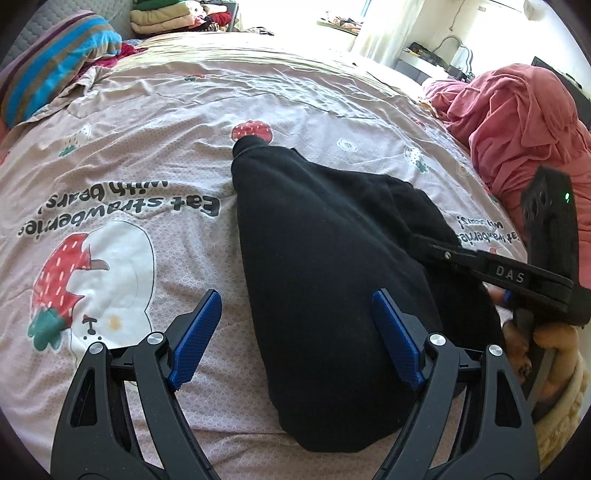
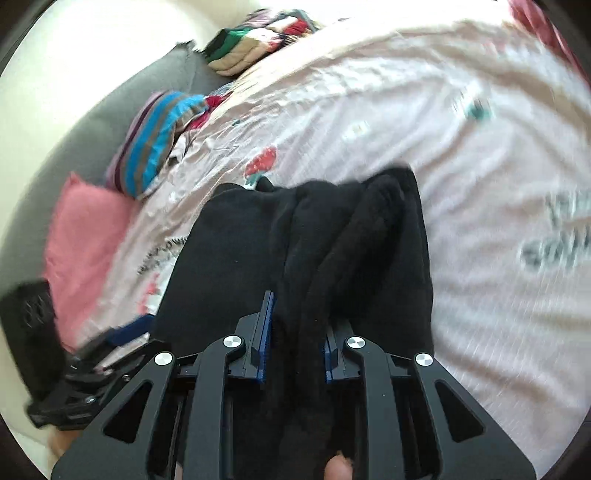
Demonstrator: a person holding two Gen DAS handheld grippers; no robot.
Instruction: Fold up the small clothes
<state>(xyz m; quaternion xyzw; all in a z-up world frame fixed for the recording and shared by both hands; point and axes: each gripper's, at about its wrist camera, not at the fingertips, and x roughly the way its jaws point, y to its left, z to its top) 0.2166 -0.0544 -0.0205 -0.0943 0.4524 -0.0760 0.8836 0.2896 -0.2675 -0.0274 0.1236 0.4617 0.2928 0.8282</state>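
From the left wrist I see my left gripper (image 1: 295,332) spread wide above the soft black knit garment (image 1: 325,266) on the pink strawberry-print bedsheet (image 1: 147,147), while the right wrist shows my right gripper (image 2: 299,332) clenched on its bunched folds.

Your bed carries a pink strawberry-print cover (image 1: 155,122), a striped blue-and-brown pillow (image 1: 55,62) at its far left corner, folded clothes stacked (image 1: 162,18) along the far edge, and a heaped red garment (image 1: 517,129) at the right edge.
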